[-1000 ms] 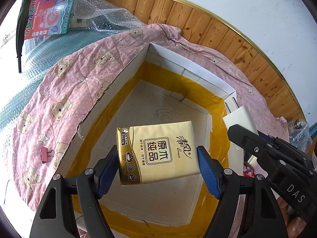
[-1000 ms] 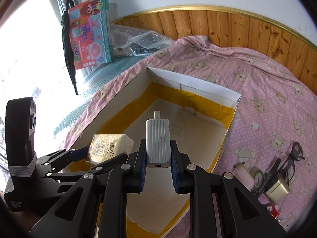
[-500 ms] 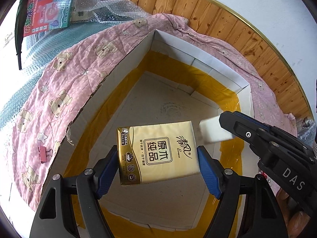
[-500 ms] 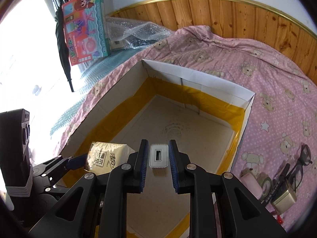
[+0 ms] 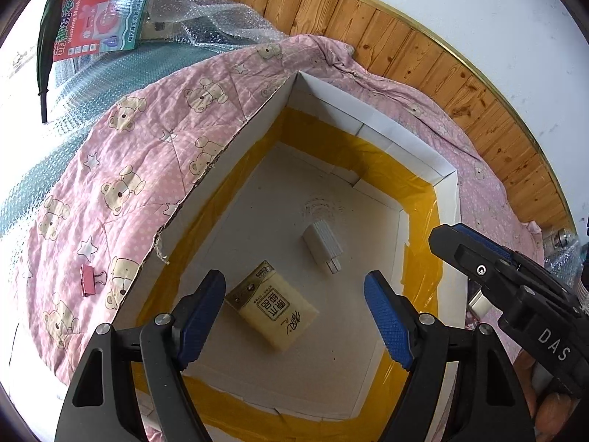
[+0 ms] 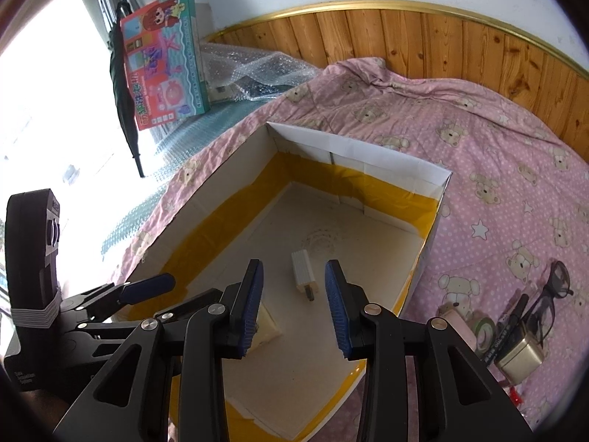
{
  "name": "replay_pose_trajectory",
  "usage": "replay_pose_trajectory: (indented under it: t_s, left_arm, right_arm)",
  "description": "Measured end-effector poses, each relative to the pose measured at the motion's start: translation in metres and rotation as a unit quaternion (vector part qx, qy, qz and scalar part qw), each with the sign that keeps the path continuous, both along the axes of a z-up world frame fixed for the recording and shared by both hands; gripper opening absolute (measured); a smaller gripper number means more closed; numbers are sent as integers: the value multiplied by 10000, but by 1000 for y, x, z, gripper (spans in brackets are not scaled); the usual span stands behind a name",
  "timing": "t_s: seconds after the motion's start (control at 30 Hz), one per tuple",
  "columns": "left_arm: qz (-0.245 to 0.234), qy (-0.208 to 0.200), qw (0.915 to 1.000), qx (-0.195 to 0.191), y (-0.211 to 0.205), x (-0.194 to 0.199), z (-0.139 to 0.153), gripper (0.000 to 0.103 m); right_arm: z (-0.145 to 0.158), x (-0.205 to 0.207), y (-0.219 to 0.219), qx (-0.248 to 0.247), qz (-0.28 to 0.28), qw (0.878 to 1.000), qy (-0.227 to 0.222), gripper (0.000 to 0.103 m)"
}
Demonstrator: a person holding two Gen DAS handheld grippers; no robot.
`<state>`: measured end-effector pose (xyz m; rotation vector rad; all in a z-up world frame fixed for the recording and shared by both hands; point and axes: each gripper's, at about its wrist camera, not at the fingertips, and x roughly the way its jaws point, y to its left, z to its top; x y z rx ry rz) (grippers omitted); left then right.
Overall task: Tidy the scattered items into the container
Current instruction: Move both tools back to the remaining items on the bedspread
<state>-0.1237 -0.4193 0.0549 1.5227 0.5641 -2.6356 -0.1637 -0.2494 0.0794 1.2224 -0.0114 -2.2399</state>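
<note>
Now both jaws wide, empty | tissue pack (image 5: 271,307), charger (image 5: 324,243) dropped into box (image 5: 371,129)

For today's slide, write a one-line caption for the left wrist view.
Open left gripper above the box, tissue pack and white charger lying inside.

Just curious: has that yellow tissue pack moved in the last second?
Yes. The tissue pack has dropped out of the left gripper onto the box floor.
</note>
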Motion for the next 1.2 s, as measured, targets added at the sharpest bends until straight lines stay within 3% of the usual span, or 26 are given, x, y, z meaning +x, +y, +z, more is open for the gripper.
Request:
replay_pose_trajectory:
  t_s: [0.57, 0.83, 1.2]
  left_arm:
    - [-365, 423, 9979, -320, 43, 37, 41, 79]
    - [-789, 652, 9932, -562, 89, 50, 62, 79]
    - [-1336, 698, 9859, -724, 160, 61, 66, 79]
  right_arm:
    - [33, 48, 38, -654, -132, 9978, 50, 37]
    - [48, 70, 83, -984, -430, 9941, 172, 37]
    - [41, 95, 156, -1265, -938, 9874, 151, 37]
